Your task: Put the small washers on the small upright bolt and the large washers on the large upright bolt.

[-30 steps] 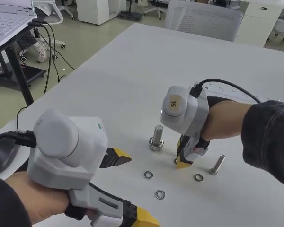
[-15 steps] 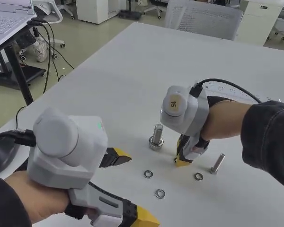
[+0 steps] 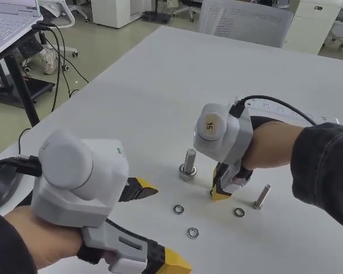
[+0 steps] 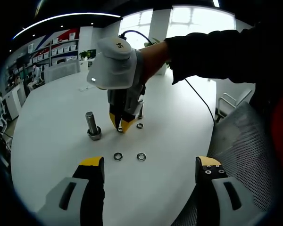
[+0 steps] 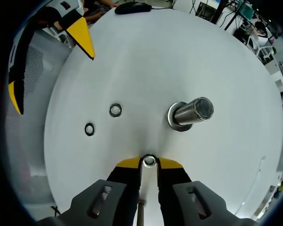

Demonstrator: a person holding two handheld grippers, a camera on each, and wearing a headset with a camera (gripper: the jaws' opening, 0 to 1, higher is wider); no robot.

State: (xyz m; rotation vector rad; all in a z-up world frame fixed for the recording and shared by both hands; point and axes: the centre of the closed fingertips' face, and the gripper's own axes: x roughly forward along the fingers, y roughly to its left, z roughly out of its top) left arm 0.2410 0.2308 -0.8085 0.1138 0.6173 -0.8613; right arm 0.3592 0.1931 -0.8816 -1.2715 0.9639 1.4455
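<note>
**A:** Washer (image 5: 149, 160): where is it?

**B:** It is pinched between the yellow tips of the right claw (image 3: 219, 196). That claw points straight down at the white worktop (image 3: 160, 85), just beside the large bolt (image 3: 187, 165), which stands upright. I cannot tell which size the washer is.

**A:** And the left claw?

**B:** The left claw (image 4: 150, 162) hangs near the worktop's front edge, jaws wide apart and gripping nothing.

**A:** What else lies on the surface?

**B:** Three more rings lie flat. The middle washer (image 3: 178, 209) and the near washer (image 3: 192, 233) lie between the two claws. The right-hand washer (image 3: 239, 212) lies between the right claw and the small bolt (image 3: 262, 197). A dark computer mouse (image 5: 132, 7) sits at the worktop's edge.

**A:** And the room?

**B:** It is an office. There is a laptop (image 3: 6, 23) off to the left with black cables (image 3: 60, 63) hanging below it. A grey mesh chair (image 3: 246, 23) stands at the worktop's far end.
</note>
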